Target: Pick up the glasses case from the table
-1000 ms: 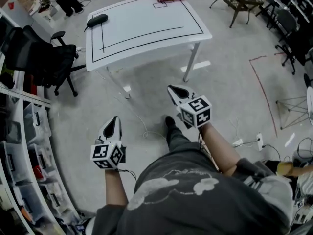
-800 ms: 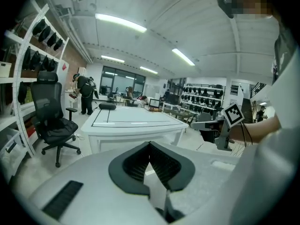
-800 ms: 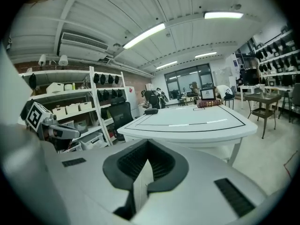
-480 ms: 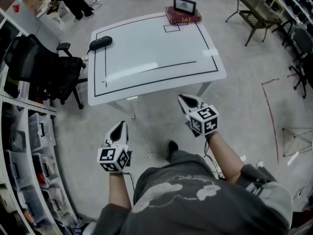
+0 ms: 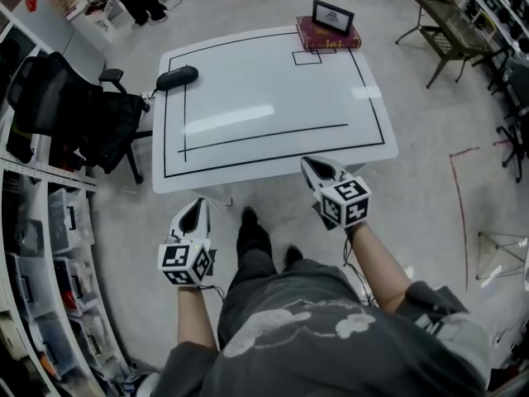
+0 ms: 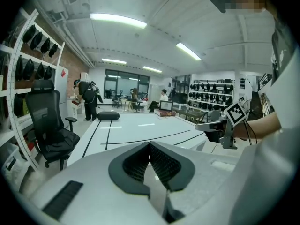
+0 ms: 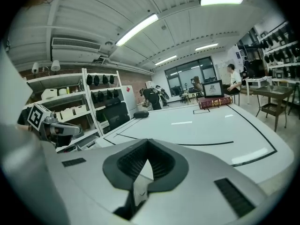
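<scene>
Holding left claw (image 5: 196,208) and right claw (image 5: 312,165) clenched on nothing, ribbed black pads meeting inside smooth pale-grey shells. Hanging by the near edge of the bench (image 5: 273,114), a glossy white slab lined with thin black stripes. Lying well apart, at the bench's far-left corner: the glasses case (image 5: 177,78), dark, matte, rounded-oblong. Sitting at the far-right edge: a thick dark-red book (image 5: 328,33), a black-framed picture (image 5: 332,15) standing upright at it.

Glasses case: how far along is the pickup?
Done: nothing; the glasses case lies untouched at the far left corner of the table. In hand: nothing; left tool and right tool are shut, empty, by the near edge. Left: reach, open, grip, lift.
</scene>
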{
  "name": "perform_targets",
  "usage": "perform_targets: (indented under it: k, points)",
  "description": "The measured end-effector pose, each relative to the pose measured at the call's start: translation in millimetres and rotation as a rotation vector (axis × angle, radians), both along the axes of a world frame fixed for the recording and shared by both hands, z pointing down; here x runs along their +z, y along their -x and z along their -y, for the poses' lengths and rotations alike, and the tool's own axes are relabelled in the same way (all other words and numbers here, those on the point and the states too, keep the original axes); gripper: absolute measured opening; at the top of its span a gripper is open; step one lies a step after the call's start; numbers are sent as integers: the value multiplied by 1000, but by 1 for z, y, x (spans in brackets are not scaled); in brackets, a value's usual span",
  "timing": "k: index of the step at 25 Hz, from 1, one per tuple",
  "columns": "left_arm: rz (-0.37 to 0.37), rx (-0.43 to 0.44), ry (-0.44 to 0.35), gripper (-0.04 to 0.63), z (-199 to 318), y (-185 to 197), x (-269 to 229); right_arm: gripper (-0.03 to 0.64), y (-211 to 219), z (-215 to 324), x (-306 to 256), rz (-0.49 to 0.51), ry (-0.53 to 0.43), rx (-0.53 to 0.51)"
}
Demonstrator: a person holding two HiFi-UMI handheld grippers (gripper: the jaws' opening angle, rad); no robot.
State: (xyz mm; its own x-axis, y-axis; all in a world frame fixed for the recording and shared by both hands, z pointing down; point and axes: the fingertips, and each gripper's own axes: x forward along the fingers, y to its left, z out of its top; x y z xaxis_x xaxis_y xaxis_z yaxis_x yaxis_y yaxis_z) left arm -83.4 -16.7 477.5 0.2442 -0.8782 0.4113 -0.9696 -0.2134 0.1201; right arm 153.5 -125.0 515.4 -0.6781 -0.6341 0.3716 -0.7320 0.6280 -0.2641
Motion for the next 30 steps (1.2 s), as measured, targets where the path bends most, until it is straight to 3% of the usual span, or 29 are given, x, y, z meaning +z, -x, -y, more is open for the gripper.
perform_targets:
  k: [4, 11, 18, 19, 22, 24, 30]
  points:
    - [-24, 13, -8, 2, 41, 24, 8, 0, 7, 25, 5, -29, 2, 29]
    - [-8, 172, -15, 3, 136, 53, 7, 0, 41, 103, 2, -58, 3, 88]
    - [51, 234, 15, 6, 215, 94, 16, 0, 96, 170, -6, -66, 2, 83]
    - [55, 238, 12, 18, 226, 101, 16, 0, 103, 178, -4, -71, 4, 83]
    - [75, 270, 20, 154, 257, 118, 20, 0, 120, 199, 0, -81, 18, 86]
    - [108, 308, 25, 206, 276, 126, 23, 0, 130, 210, 2, -93, 28, 83]
    - [294, 464, 116, 358, 325, 149, 45, 0, 152, 245, 4, -115, 41, 96]
